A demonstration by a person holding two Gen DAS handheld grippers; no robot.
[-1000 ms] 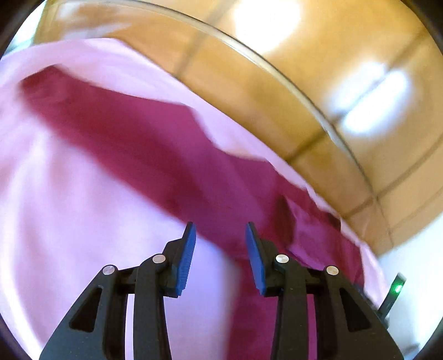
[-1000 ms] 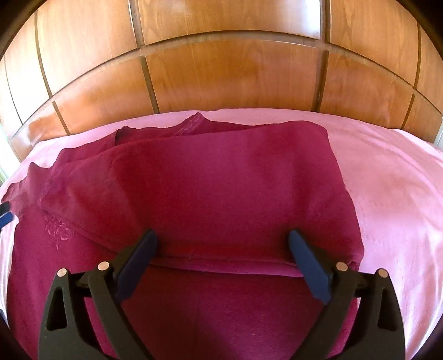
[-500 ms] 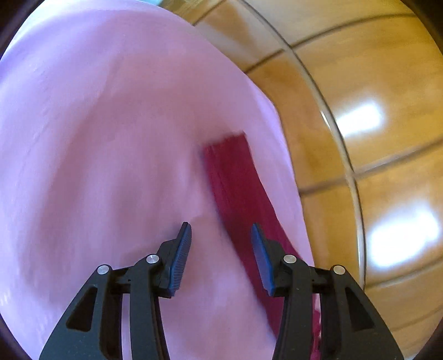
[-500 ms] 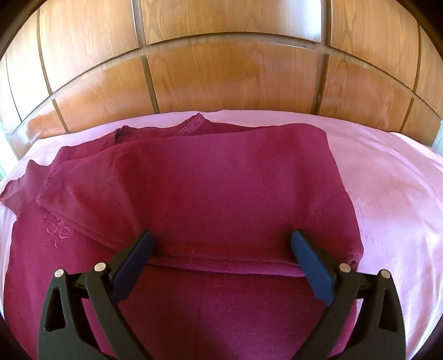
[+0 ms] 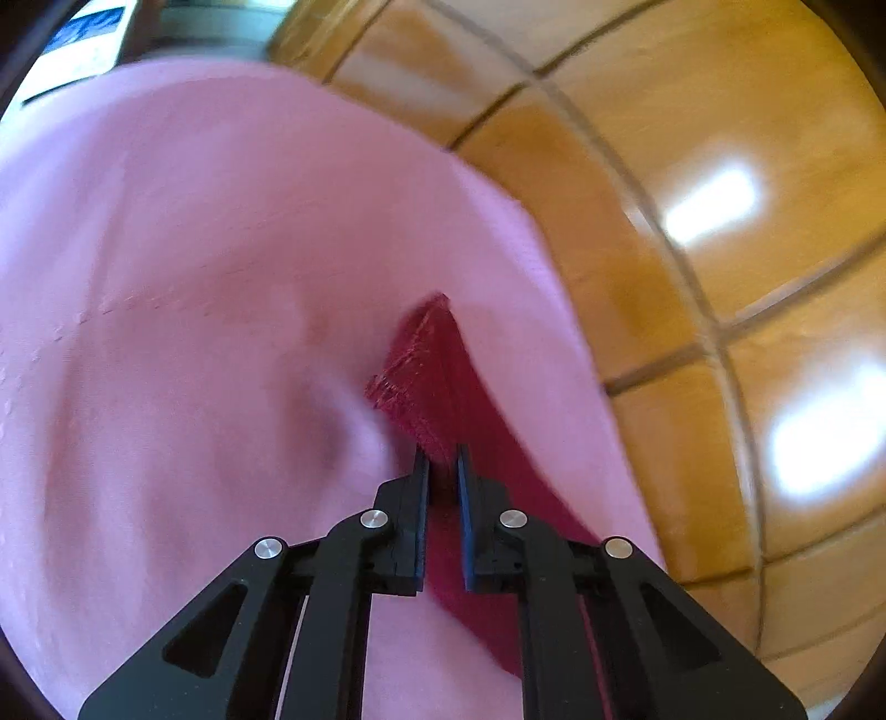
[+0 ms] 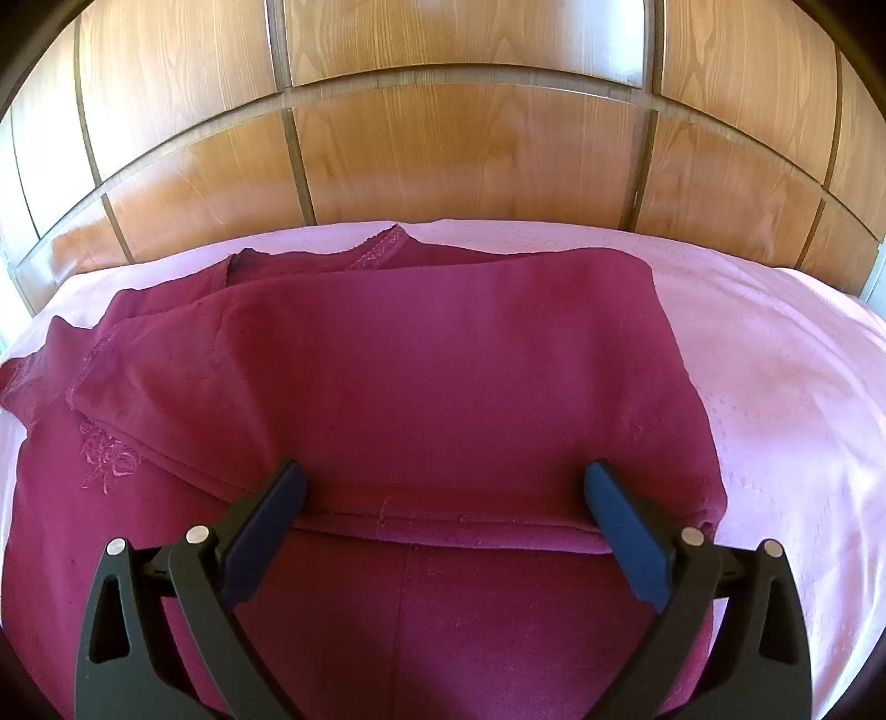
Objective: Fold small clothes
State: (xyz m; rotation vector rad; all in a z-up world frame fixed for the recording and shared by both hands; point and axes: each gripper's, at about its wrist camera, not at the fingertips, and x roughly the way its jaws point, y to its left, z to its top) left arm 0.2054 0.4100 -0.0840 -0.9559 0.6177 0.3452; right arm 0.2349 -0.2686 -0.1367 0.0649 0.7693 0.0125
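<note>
A dark red garment (image 6: 421,387) lies partly folded on a pink bedsheet (image 6: 775,376), with one layer doubled over toward me. My right gripper (image 6: 443,493) is wide open just above the fold's near hem and holds nothing. In the left wrist view, my left gripper (image 5: 442,471) is shut on a hemmed edge of the same red garment (image 5: 426,365), which sticks out past the fingertips (image 5: 421,471). The rest of the garment is hidden behind the left gripper.
A glossy wooden headboard (image 6: 443,138) rises right behind the bed, and it also shows in the left wrist view (image 5: 720,221). Pink sheet (image 5: 194,304) spreads to the left of the left gripper. A window or picture (image 5: 83,33) shows at the far upper left.
My left gripper swung left off the garment's body to its edge and closed on the hem. The right gripper stayed open and almost still.
</note>
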